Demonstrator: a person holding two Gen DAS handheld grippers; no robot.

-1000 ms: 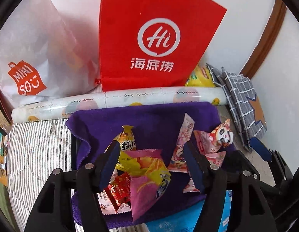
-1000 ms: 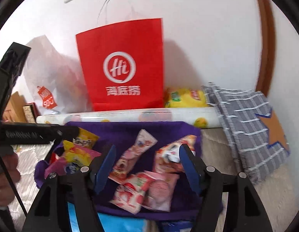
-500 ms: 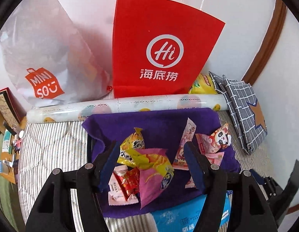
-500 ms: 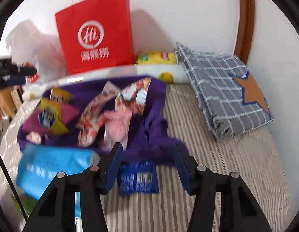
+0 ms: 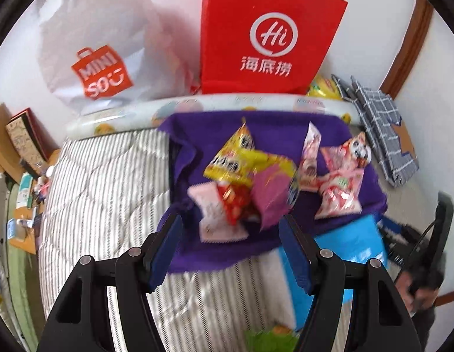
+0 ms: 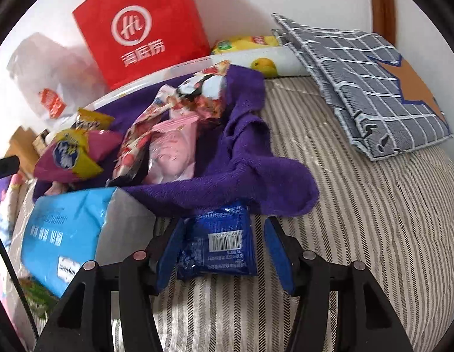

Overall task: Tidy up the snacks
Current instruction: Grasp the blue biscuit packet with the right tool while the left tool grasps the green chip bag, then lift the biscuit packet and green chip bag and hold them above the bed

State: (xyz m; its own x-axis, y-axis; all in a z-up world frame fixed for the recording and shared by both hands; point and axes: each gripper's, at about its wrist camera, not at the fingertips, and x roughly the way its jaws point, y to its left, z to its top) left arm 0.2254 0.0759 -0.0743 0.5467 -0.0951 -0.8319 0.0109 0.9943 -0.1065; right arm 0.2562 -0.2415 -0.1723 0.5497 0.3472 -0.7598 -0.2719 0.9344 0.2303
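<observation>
Several snack packets lie on a purple towel (image 5: 274, 129) on the striped bed: a yellow packet (image 5: 235, 161), a magenta packet (image 5: 271, 196), a red one (image 5: 235, 202) and pink ones (image 5: 341, 193). My left gripper (image 5: 230, 246) is open and empty, above the towel's near edge. My right gripper (image 6: 221, 252) is open, its jaws on either side of a dark blue snack packet (image 6: 218, 243) that lies on the bed by the towel's corner (image 6: 274, 187). The pile also shows in the right wrist view, with the magenta and yellow packet (image 6: 71, 155) at left.
A red paper bag (image 5: 271, 38) and a white plastic bag (image 5: 101, 58) stand against the wall behind a rolled sheet (image 5: 197, 105). A light blue pack (image 6: 65, 234) lies left of the blue packet. A grey checked cushion (image 6: 367, 82) lies at right.
My left gripper has pulled back and up from the pile. My right gripper has swung right and down, from over the towel to around the dark blue packet.
</observation>
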